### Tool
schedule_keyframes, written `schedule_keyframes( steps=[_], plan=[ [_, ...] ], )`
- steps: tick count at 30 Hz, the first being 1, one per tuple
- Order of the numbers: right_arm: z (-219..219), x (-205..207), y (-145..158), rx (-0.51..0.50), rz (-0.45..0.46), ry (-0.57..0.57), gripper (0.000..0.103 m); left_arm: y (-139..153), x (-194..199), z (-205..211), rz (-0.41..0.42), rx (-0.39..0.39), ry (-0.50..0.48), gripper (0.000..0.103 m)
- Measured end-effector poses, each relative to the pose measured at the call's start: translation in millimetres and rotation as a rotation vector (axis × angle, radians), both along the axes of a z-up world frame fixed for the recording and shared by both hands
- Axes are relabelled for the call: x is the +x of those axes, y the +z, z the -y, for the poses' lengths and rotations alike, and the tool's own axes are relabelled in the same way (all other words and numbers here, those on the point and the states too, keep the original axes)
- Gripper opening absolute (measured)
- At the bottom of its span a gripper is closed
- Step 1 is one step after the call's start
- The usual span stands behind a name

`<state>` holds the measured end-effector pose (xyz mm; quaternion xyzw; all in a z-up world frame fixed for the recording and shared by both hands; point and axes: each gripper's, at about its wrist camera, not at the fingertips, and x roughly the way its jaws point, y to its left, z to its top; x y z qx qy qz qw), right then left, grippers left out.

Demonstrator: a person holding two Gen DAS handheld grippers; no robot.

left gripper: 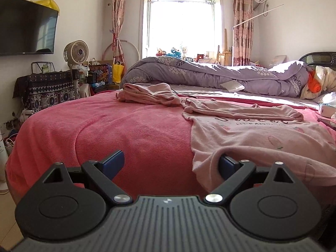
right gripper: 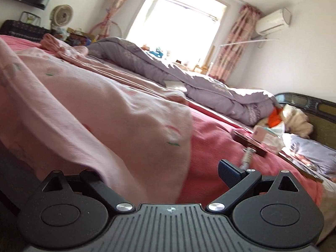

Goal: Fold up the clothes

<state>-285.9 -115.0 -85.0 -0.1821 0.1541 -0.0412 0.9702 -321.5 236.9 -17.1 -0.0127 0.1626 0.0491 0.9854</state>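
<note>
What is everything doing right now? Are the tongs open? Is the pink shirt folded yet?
Left tongs: open, one finger under the shirt's hem.
Right tongs: open, shirt edge draped over the left finger.
Pink shirt: spread out, top part bunched, not folded.
Other pink garment: crumpled in a heap.
Purple quilt: rumpled, pushed back.
Curtains: drawn open.
TV: off.
</note>
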Motion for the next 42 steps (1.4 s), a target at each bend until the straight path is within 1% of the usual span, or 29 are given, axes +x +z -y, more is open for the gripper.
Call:
schedule_keyframes(
  steps=[2,4,8,12,17,21,26,28,31,33,34,37,38,41,42],
  plan=[
    [16.1,-3.1,-2.2,0.01,0.001,-0.047,0.102,-4.8,-1.1,-0.8,-0.026,0.012,0.012,0.095],
    [27.3,-7.8,-2.3,0.01,0.002,-0.075,0.102,-9.8,-2.3,-1.7,-0.056,0.027,0.022,0.095],
    [43.8,-15.6,-4.8,0.029,-0.005,-0.091,0.102,-22.2,-3.5,-0.4,-0.127,0.056,0.04,0.095],
    [49.0,-24.1,2.2,0.055,0.011,-0.102,0.102,-33.3,-3.2,5.2,-0.205,0.091,0.02,0.095],
    [52.3,-36.5,24.2,0.097,0.066,-0.103,0.103,-27.7,-7.2,35.8,-0.173,0.105,-0.166,0.093],
    [56.0,-35.3,45.9,0.152,0.093,-0.091,0.103,-22.9,-10.0,61.0,-0.144,0.115,-0.318,0.093],
    [54.1,-31.4,60.8,0.163,0.129,-0.075,0.103,-5.3,6.3,128.8,-0.041,0.09,-0.584,0.094],
    [53.9,-29.4,63.6,0.17,0.134,-0.072,0.103,-0.5,12.1,161.9,0.003,0.102,-0.689,0.094],
    [55.4,-29.2,67.3,0.195,0.137,-0.065,0.103,-4.1,19.4,198.1,0.041,0.152,-0.741,0.095],
    [53.6,-33.2,69.7,0.208,0.141,-0.069,0.103,-9.4,24.9,214.5,0.037,0.175,-0.737,0.095],
    [54.1,-34.2,69.9,0.21,0.144,-0.07,0.103,-12.2,25.9,218.7,0.046,0.199,-0.71,0.095],
    [57.0,-36.0,69.1,0.204,0.147,-0.08,0.103,-19.3,29.2,212.8,0.056,0.283,-0.519,0.095],
    [58.6,-36.4,68.6,0.208,0.146,-0.082,0.103,-19.8,30.0,204.6,0.051,0.288,-0.471,0.095],
    [61.5,-39.9,67.8,0.215,0.147,-0.094,0.103,-17.9,26.3,162.6,0.038,0.265,-0.306,0.095],
    [61.6,-42.2,68.4,0.217,0.152,-0.092,0.103,-17.7,24.1,147.5,0.036,0.273,-0.243,0.095]
  ],
)
